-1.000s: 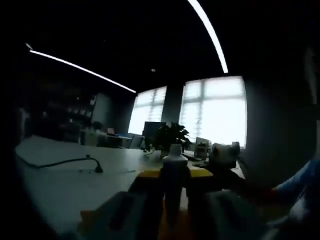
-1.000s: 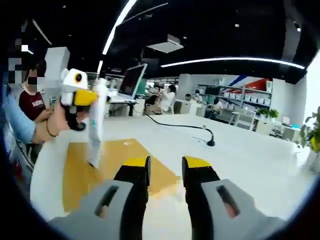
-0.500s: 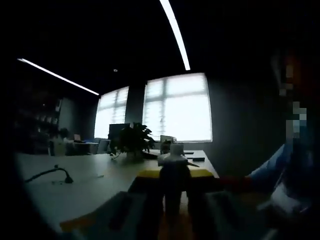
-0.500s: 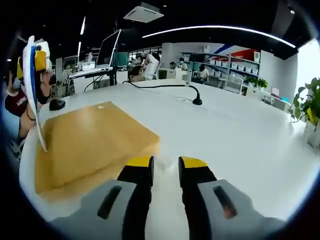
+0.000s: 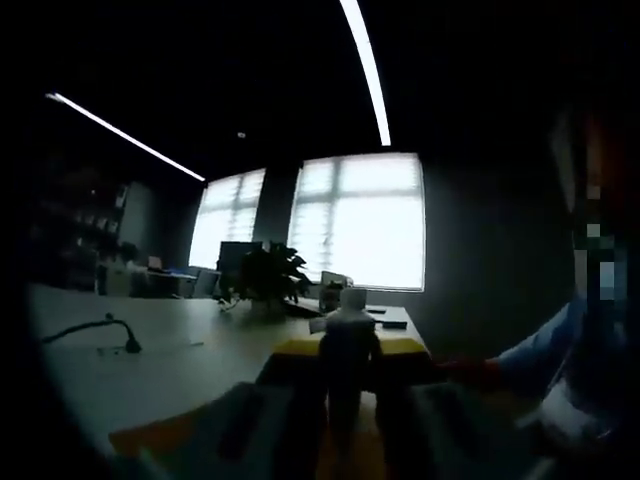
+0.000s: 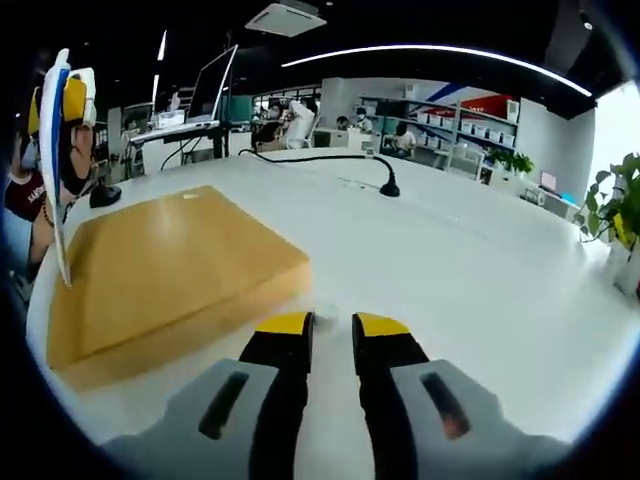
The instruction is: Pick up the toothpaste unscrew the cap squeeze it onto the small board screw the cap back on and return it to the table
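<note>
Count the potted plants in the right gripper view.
2. One plant at the right edge on the white table; a smaller one far back by the shelves. Others may be hidden past the frame.

Left gripper (image 5: 343, 352) fingers clamp shut, while right gripper (image 6: 330, 330) fingers nearly meet (a narrow gap).

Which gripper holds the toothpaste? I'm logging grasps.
The left gripper: the toothpaste tube stands clamped between its jaws. The right gripper holds none.
</note>
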